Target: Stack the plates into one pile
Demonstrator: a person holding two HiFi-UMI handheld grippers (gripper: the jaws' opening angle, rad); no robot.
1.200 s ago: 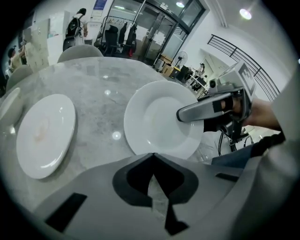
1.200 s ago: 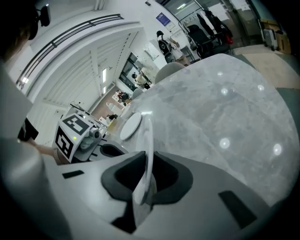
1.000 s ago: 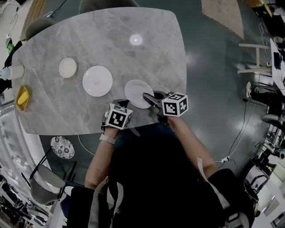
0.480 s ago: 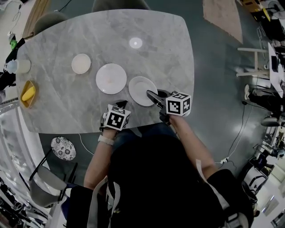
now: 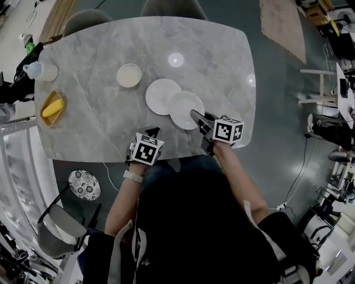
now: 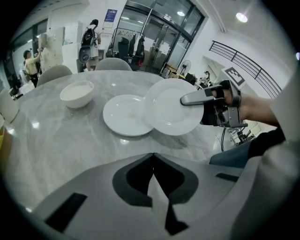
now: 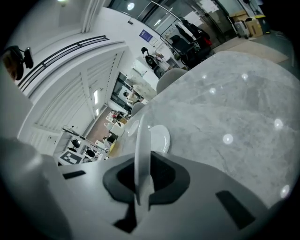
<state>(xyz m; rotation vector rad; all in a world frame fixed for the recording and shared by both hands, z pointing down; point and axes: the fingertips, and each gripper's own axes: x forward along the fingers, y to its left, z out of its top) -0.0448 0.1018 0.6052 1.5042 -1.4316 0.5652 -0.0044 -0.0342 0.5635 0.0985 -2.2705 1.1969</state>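
So the right gripper [image 5: 194,113] is pinching the rim of a round white ceramic plate [image 5: 184,108], lifted just right of the other white plate [image 5: 160,95], overlapping its edge. The left gripper [image 5: 153,132] is closed and empty, farther back from it.

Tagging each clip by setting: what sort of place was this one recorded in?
Probably an open-plan office or showroom, not a home: a big marble-look table with plates stands on a polished floor, with glass doors and a person wearing a backpack behind.

A cream bowl [image 5: 129,75] sits midway on the grey marble table [image 5: 94,55]; a yellow dish [image 5: 51,108] and a pale cup [image 5: 43,71] stand at its left end, and a grey chair [image 5: 173,6] at its far edge.
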